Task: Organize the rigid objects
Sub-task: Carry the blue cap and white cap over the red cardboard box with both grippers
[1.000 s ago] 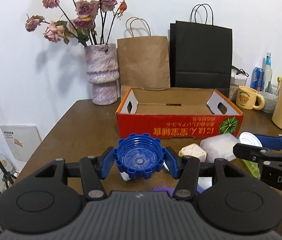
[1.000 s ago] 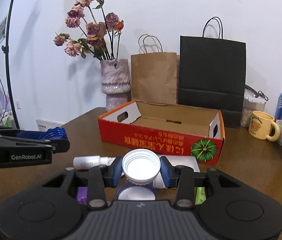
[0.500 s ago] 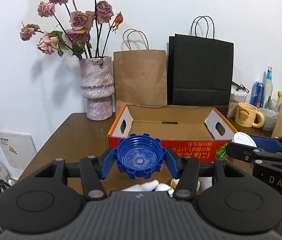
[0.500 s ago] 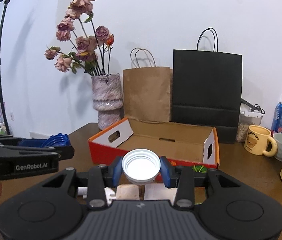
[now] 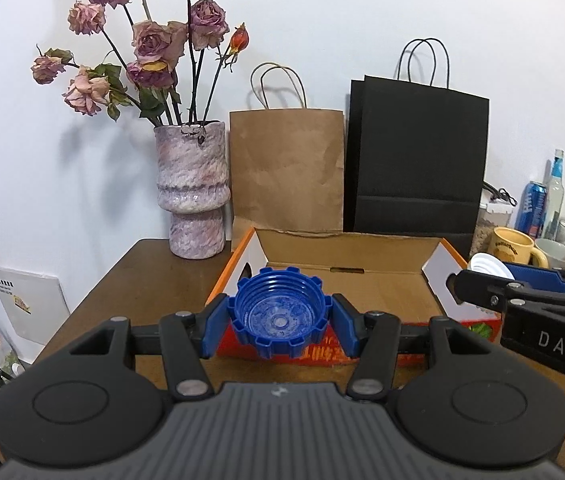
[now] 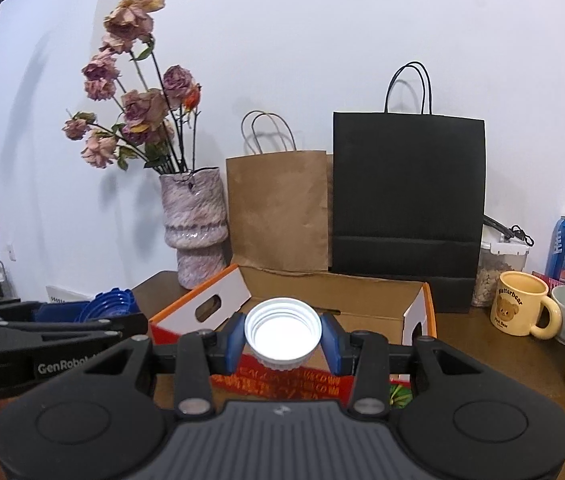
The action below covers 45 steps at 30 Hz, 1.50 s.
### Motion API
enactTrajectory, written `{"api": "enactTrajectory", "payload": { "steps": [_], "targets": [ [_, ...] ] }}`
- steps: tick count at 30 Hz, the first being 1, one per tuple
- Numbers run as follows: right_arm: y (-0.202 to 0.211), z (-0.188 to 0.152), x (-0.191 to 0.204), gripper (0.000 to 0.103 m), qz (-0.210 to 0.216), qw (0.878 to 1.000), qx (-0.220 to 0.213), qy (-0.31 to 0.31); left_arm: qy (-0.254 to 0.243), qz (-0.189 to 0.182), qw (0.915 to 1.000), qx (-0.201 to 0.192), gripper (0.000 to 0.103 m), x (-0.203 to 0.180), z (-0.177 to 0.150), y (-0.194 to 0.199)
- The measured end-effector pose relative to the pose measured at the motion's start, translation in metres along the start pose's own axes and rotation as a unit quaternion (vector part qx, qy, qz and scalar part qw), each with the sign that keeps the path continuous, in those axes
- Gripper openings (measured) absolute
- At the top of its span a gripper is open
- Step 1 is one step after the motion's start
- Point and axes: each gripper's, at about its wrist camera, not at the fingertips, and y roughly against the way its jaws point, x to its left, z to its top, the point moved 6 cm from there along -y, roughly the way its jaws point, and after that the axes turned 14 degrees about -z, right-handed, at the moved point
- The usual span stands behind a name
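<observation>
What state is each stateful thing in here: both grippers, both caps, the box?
left gripper: shut on blue cap, held open side up
right gripper: shut on white cap, held open side up
cardboard box: open, visible interior bare

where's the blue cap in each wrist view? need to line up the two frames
Left wrist: blue cap sits low centre, clamped in the left gripper, open side toward the camera.
Right wrist: the same cap shows edge-on at the left edge, at the tip of the left gripper.
Shared landmark: the orange cardboard box just beyond the cap in both.
</observation>
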Motion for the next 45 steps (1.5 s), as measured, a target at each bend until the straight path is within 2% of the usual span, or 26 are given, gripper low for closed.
{"api": "enactTrajectory", "payload": {
  "steps": [28,45],
  "targets": [
    [-0.106,0.023,-0.022,0.039,-0.013,0.999,0.032,-0.010,0.016,0.010,0.9998,0.012,0.056,0.001,0.029,-0.110],
    [-0.151,0.008,-0.021,0.039,-0.018,0.997,0.069,-0.003,0.027,0.037,0.9984,0.033,0.056,0.023,0.029,-0.157]
  ]
}}
